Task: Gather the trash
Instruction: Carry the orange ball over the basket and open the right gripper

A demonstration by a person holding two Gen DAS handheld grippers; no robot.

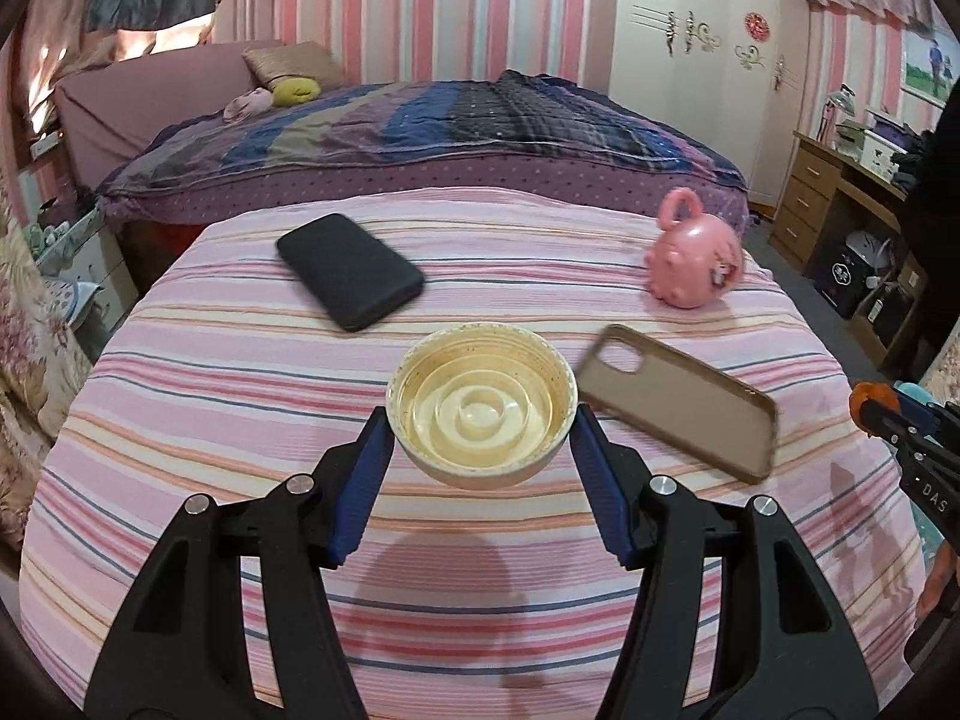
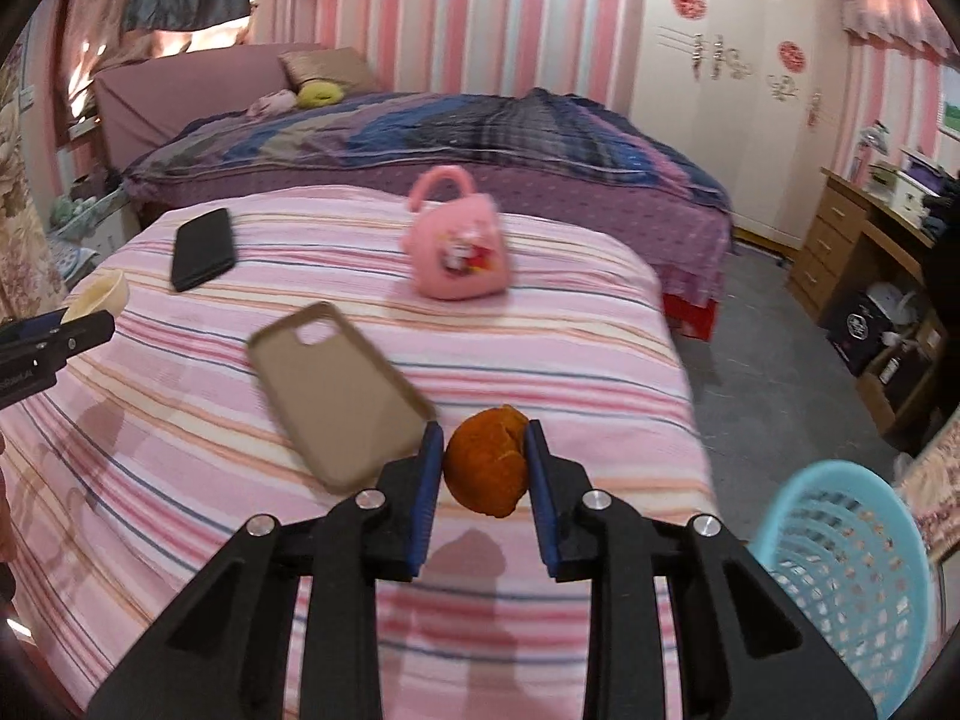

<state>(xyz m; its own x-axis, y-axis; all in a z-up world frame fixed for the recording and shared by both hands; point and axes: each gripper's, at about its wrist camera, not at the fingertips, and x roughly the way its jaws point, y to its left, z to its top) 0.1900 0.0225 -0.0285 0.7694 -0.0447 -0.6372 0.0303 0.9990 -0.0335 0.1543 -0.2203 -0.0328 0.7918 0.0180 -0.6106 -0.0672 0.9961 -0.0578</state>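
Note:
My left gripper (image 1: 482, 429) is shut on a cream plastic bowl-shaped lid (image 1: 480, 405) and holds it above the pink striped table cover (image 1: 240, 408). My right gripper (image 2: 485, 456) is shut on a piece of orange peel (image 2: 487, 461) and holds it above the cover near its right edge. A light blue mesh basket (image 2: 852, 576) stands to the right of the table, below my right gripper. The lid also shows at the left edge of the right wrist view (image 2: 99, 298), and the right gripper's body shows at the right edge of the left wrist view (image 1: 900, 426).
On the table lie a black phone (image 1: 350, 270), a tan phone case (image 1: 678, 399) and a pink toy bag (image 1: 693, 258). A bed (image 1: 420, 138) stands behind the table. A wooden desk (image 2: 864, 252) and boxes stand at the right.

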